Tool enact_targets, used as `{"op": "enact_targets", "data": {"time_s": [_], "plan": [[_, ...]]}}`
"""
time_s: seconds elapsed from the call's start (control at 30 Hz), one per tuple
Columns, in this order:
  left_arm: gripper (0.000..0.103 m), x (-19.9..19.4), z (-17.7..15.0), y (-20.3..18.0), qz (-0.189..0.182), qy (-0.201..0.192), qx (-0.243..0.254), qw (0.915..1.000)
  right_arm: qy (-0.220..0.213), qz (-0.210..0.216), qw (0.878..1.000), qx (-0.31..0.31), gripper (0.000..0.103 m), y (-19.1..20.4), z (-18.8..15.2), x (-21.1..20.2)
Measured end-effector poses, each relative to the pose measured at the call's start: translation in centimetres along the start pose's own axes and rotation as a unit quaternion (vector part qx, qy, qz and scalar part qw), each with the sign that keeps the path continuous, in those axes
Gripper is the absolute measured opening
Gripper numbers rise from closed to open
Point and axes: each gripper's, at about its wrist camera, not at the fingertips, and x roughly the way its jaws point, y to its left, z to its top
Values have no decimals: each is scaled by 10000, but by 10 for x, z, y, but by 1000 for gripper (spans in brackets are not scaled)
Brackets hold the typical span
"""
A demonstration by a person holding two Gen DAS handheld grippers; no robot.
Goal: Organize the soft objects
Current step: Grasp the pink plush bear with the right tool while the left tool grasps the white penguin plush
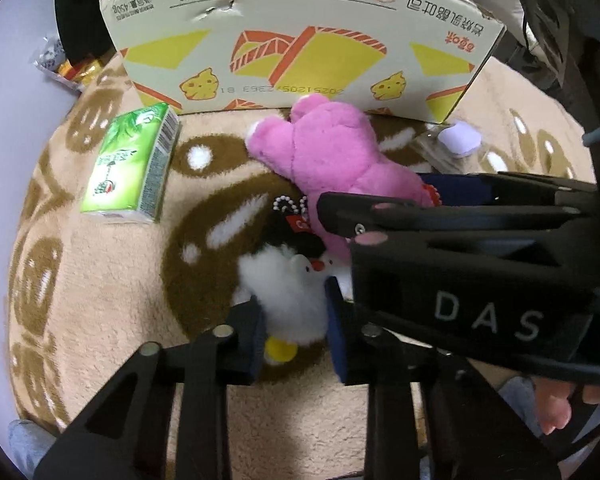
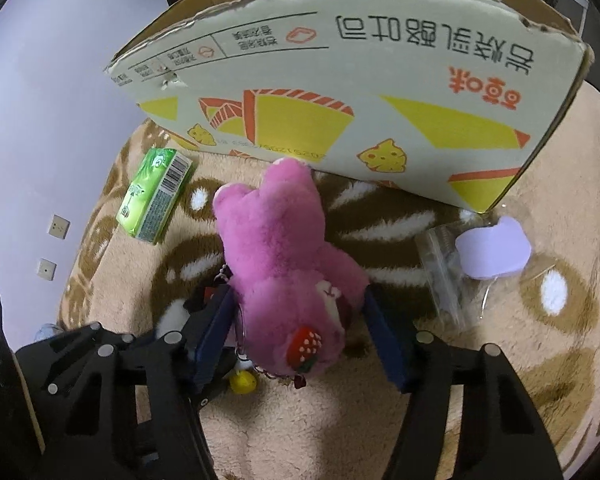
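Pink plush bear (image 2: 284, 264) is laid on the patterned blanket (image 2: 500, 360), long axis pointing toward the cardboard box (image 2: 380, 92), straddled by the spread right gripper (image 2: 300, 320). White plush duck (image 1: 292, 296) is bracketed by the left gripper (image 1: 294, 328), seemingly pinched.

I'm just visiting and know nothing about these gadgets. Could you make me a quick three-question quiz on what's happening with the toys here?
1. True or false: the pink plush bear already lies inside the cardboard box.
2. Which toy sits between the fingers of the left gripper? A) pink bear B) white fluffy toy C) green tissue pack
3. Fill in: the right gripper straddles the ____ end of the bear, where a strawberry charm hangs.

Key: 1 false, it lies on the rug in front of the box. 2 B. 3 near.
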Motion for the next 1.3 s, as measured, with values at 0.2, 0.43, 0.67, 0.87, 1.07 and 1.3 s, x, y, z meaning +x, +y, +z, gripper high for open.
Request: {"op": "enact_targets", "data": {"time_s": [0.2,0.43,0.67,0.87,1.07,1.3], "plan": [[25,-1,1,0,-61,11,-125,9999,-39,-79,10000,-25,63,-7,1,-17],[26,11,2,3,-30,76,-235,9997,-17,-179,9998,-82,61,-3,1,-14],[25,10,1,7,-125,53,-354,9993,181,9,9995,239,52,-8,-6,-4],[24,-1,1,12,81,-125,-263,9995,67,-157,9997,181,49,-6,-9,-15],[24,-19,-1,16,455,-383,-204,9980,-200,-322,9991,188,49,-9,-9,-37],[23,-57,4,17,842,-1049,-39,9909,-786,-448,9959,-10,49,4,-9,-79]]}}
